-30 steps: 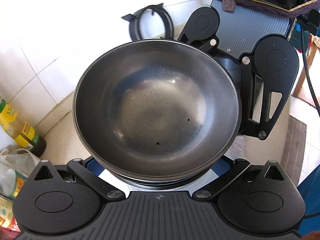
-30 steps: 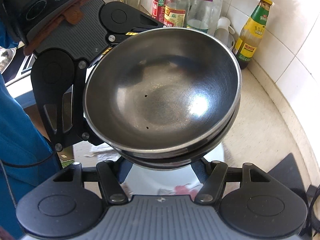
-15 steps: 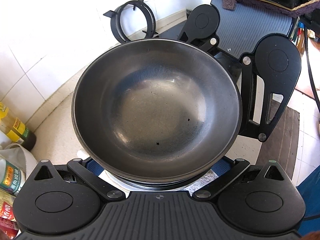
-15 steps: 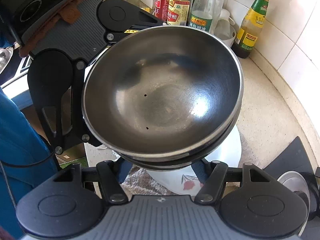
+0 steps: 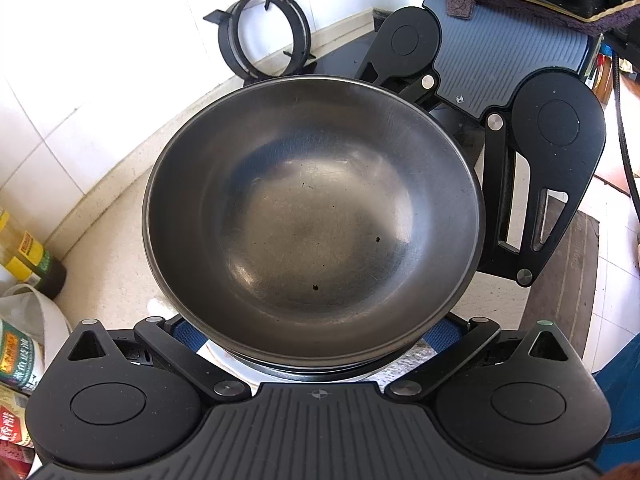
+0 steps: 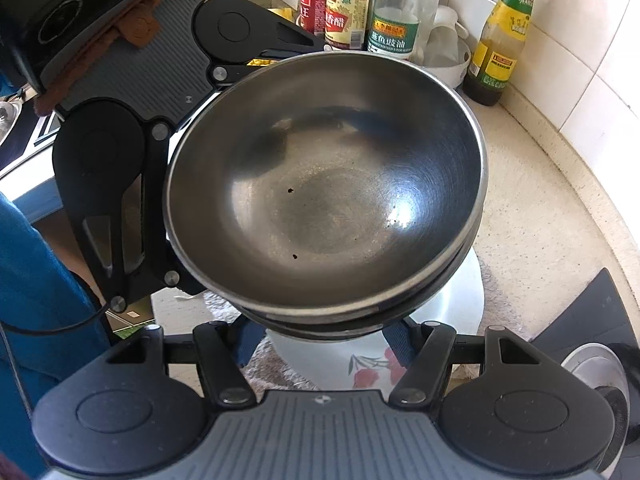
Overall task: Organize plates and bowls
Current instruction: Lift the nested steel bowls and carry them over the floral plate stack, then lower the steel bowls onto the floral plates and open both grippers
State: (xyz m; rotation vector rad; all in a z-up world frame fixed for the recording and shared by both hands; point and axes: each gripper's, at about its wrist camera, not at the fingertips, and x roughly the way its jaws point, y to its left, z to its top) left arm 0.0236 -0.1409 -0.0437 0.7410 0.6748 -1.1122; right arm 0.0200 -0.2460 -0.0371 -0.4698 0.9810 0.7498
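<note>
A stack of nested steel bowls (image 5: 312,216) fills both views, also seen in the right wrist view (image 6: 324,184). Both grippers hold it from opposite sides, a little above a white plate with a red flower print (image 6: 360,364) on the counter. My left gripper (image 5: 316,344) has its blue pads (image 5: 192,330) pressed against the stack's sides; its fingertips are hidden under the bowls. My right gripper (image 6: 320,340) grips the same way with blue pads (image 6: 250,338). Each gripper shows across the bowls in the other's view.
Sauce and oil bottles (image 6: 394,8) stand along the tiled wall. A black burner ring (image 5: 266,34) leans at the wall. A grey mat (image 6: 256,376) lies under the plate. A steel lid (image 6: 596,368) sits at the right, a floor mat (image 5: 568,280) below the counter edge.
The bowl stack, held by both grippers, has moved along the counter and lowered over the white flowered plate. The burner ring and bottles have shifted in view accordingly.
</note>
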